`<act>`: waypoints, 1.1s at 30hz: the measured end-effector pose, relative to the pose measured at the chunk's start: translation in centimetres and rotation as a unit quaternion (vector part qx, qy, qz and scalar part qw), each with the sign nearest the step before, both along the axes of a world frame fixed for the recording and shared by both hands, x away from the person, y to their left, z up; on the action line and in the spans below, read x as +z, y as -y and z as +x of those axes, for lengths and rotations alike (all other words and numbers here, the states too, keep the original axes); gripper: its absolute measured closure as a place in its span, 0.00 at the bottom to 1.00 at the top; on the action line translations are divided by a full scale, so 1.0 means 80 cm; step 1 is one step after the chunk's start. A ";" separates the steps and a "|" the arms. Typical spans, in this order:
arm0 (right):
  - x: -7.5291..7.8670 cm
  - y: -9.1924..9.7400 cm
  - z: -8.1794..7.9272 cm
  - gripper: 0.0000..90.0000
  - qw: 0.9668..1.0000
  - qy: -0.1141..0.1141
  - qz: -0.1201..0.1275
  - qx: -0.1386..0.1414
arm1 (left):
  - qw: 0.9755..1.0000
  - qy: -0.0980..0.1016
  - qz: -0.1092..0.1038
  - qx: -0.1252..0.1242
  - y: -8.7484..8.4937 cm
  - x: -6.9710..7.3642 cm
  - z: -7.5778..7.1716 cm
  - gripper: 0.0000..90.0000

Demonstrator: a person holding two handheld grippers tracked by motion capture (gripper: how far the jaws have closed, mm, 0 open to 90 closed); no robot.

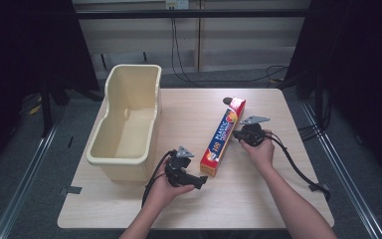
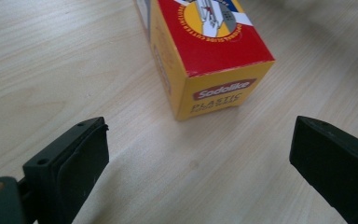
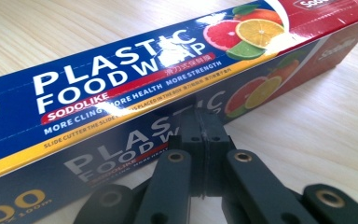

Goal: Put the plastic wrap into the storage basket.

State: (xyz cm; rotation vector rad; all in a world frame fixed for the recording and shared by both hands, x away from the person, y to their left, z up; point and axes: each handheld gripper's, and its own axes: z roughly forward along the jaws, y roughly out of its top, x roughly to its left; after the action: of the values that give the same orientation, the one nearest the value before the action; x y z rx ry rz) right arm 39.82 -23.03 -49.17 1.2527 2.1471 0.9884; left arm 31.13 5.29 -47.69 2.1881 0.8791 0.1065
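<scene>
Two tongs work near a long plastic food wrap box (image 1: 223, 137) lying on the wooden tabletop (image 1: 258, 199), just right of a cream plastic tub (image 1: 129, 117). Left tongs (image 1: 202, 181) sit near the box's near end, jaws wide apart — empty. Right tongs (image 1: 237, 134) have jaws pressed together, tips against the box's side — gripping nothing

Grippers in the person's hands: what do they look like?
Both are black. The left gripper and right gripper each carry a grey three-cornered plate on top and trail a black cable. Their fingers are flat black blocks on linked bars with brass-coloured rivets. The forearms are bare, no sleeves.
</scene>
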 end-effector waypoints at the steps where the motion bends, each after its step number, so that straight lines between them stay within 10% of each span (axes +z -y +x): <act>1: -0.001 -0.004 0.000 1.00 1.000 -0.002 0.009 0.000 | 1.000 -0.001 0.002 0.001 0.000 0.001 0.000 0.05; 20: 0.013 0.011 -0.024 0.84 1.000 0.008 0.019 0.012 | 1.000 -0.017 0.007 0.014 0.002 0.004 0.000 0.05; 33: 0.030 0.057 -0.085 0.27 1.000 0.010 0.008 -0.001 | 0.999 -0.025 0.021 0.017 0.029 0.023 0.014 0.05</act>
State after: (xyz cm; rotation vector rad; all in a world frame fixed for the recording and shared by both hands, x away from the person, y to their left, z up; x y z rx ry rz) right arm 32.99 -27.56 -46.80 1.2462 2.1260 1.0159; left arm 32.23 2.95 -45.82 2.2231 0.9504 0.0872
